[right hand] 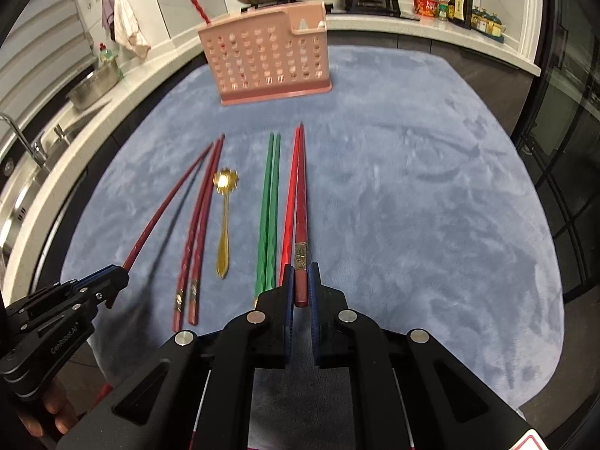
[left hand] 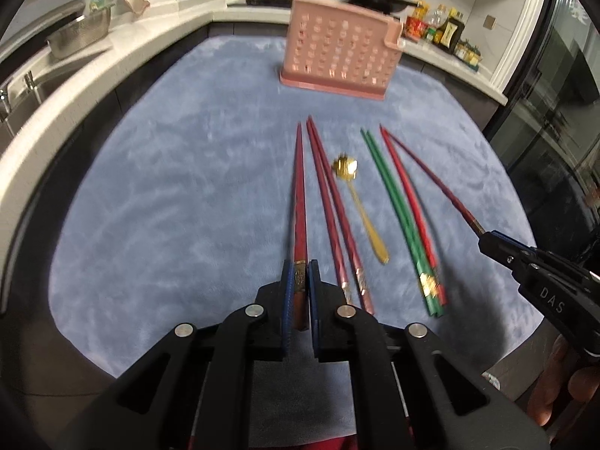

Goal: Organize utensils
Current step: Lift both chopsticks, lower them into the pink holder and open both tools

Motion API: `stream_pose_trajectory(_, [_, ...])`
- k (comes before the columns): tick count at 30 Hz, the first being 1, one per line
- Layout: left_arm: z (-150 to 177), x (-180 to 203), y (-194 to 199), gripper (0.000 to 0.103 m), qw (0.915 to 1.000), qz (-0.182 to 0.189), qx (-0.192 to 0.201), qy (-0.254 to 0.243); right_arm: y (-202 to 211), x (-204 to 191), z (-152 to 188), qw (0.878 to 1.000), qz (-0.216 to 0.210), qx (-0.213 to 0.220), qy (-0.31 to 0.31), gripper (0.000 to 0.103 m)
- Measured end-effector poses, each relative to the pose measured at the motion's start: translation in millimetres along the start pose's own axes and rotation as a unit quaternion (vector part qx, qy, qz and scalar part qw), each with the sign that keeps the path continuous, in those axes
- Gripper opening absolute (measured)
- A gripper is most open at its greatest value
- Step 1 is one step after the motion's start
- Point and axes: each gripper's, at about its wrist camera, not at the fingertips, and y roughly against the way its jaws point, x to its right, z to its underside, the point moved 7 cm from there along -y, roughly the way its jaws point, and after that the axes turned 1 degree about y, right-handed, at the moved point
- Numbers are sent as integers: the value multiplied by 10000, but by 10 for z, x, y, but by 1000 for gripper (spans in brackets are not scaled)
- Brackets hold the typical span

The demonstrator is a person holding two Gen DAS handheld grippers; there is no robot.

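Both jaws clamped, each on one dark-red chopstick at its decorated butt end: left gripper [left hand: 299,281] w/ left chopstick [left hand: 299,202], right gripper [right hand: 300,281] w/ right chopstick [right hand: 301,202]. Long axes run straight fwd from jaws, tips aimed at pink holder [right hand: 268,63] standing well ahead on blue cloth [right hand: 412,206]. Holder nearer-centred for neither; roughly between. Remaining on table: maroon pair [right hand: 198,225], gold spoon [right hand: 224,217], green pair [right hand: 270,202], red chopstick [right hand: 290,202].
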Motion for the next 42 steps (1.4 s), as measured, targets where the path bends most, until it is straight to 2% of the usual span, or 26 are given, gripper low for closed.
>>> stream_pose_trajectory(6, [-282, 17, 214, 7, 9996, 31, 267, -64, 257, 44, -290, 9994, 1, 350, -73, 7])
stream_pose_trajectory(17, [-1029, 6, 598, 7, 9949, 70, 1000, -50, 662, 151, -904, 9950, 27, 979, -176, 7])
stream_pose_trajectory(28, [-1712, 55, 697, 7, 9879, -1, 1543, -130, 825, 269, -1465, 9891, 50, 1457, -219, 7])
stream_pose_trajectory(36, [-2184, 153, 820, 7, 9823, 33, 1860, -224, 919, 277, -1817, 9845, -57, 1737, -221, 7])
stream_pose_trajectory(42, [-2570, 284, 1054, 7, 9751, 282, 2192, -205, 1044, 248, -2221, 9783, -450, 1990, -360, 7])
